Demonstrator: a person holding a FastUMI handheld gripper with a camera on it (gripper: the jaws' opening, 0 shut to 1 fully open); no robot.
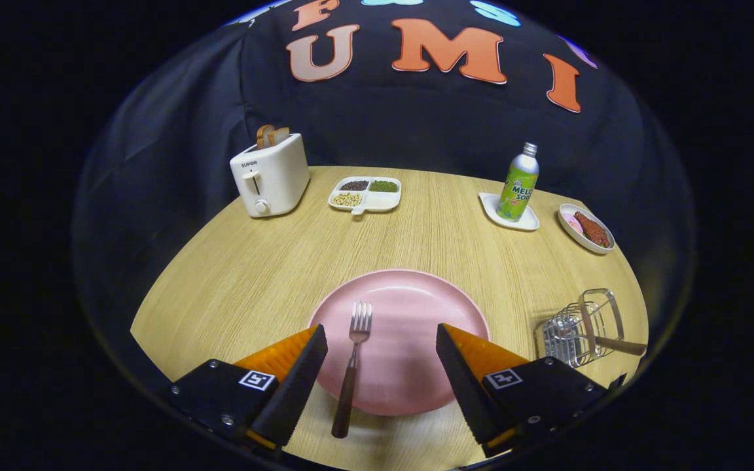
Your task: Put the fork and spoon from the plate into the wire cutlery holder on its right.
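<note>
A fork (353,356) with a dark wooden handle lies on the pink plate (410,307), tines pointing away, its handle reaching over the plate's near rim. My gripper (382,340) hovers open over the plate's near half; the fork lies between the fingers, closer to the left one, and neither touches it. To the right of the plate stands the wire cutlery holder (570,330). A wooden-handled utensil (616,345) rests in it, its handle sticking out to the right.
At the back of the round wooden table (233,281) stand a white toaster (270,175) with bread, a divided dish of beans (365,193), a green soda bottle (518,183) on a white coaster, and a small dish of food (586,227).
</note>
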